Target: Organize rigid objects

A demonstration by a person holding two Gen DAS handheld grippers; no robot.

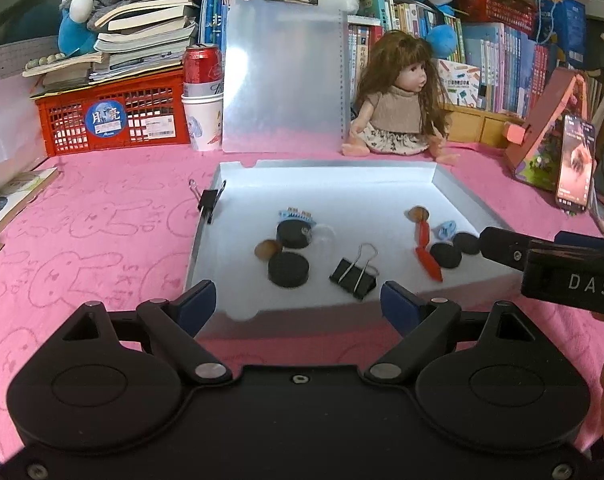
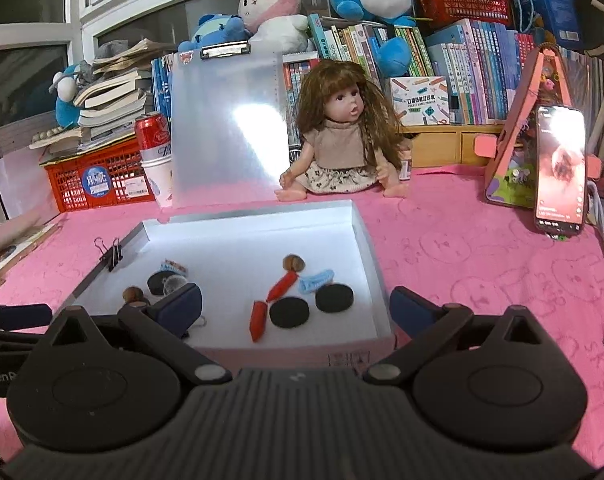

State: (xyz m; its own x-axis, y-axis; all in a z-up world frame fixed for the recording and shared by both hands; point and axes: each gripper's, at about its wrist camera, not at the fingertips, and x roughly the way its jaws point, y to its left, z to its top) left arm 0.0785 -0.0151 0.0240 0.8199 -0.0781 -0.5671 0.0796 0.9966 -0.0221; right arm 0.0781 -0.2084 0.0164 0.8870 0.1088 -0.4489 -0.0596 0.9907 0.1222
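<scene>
A shallow white tray lies on the pink cloth. In it are several black discs, a black binder clip, two red chili-shaped pieces, a blue hair clip, a blue comb clip and brown nuts. Another binder clip grips the tray's left rim. My left gripper is open and empty at the tray's near edge. My right gripper is open and empty over the tray's near right part; its body shows in the left wrist view.
A doll sits behind the tray beside a leaning clear clipboard. A red crate, a red can on paper cups, books and plush toys line the back. A phone stands at the right.
</scene>
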